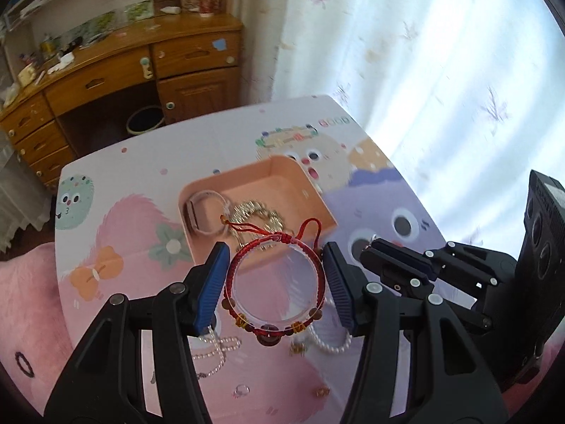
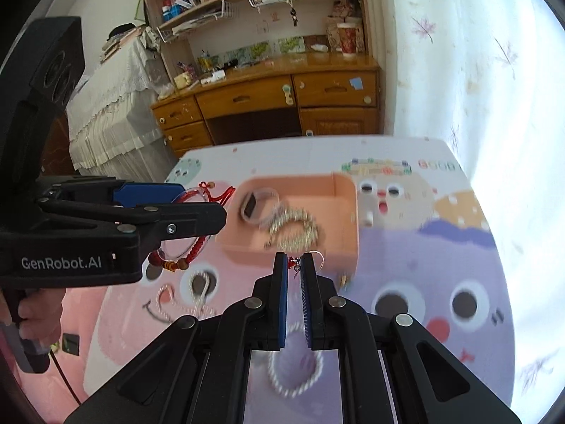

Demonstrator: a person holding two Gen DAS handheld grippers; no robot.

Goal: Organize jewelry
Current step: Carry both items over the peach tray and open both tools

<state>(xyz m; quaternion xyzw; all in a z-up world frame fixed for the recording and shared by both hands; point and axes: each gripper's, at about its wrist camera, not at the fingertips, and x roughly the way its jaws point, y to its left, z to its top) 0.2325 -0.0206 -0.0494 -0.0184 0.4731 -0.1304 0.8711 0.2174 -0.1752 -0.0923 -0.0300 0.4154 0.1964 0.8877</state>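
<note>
The left gripper [image 1: 273,275] pinches a red cord bracelet [image 1: 273,282] wound on a clear ring, its blue pads [image 1: 212,282] pressing the ring from both sides above the table [image 1: 106,183]. The bracelet carries dark and gold beads along its lower arc, and its knotted red tails trail toward the pink tray [image 1: 282,180]. The right gripper [image 2: 293,265] has its jaws pressed nearly together on a small piece with a red bit and a thin wire hoop [image 2: 300,261]; what the piece is cannot be told.

The left wrist view looks straight down through the ring and shows what lies under it on the cartoon-printed table: pearl strands [image 1: 215,349], a small ring [image 1: 241,391] and a little gold bit [image 1: 322,393]. It also shows the tray holding a clear bangle [image 1: 206,212] and a silvery chain [image 1: 254,212], and the right gripper's closed tips just beside the left one's right finger.

The right wrist view shows the left gripper from the side, bracelet edge-on, and a hand [image 2: 39,318] on its handle. Only here does a blurred pearl loop [image 2: 295,371] appear beneath the right gripper. The tray sits beyond both grippers' tips, near them.
</note>
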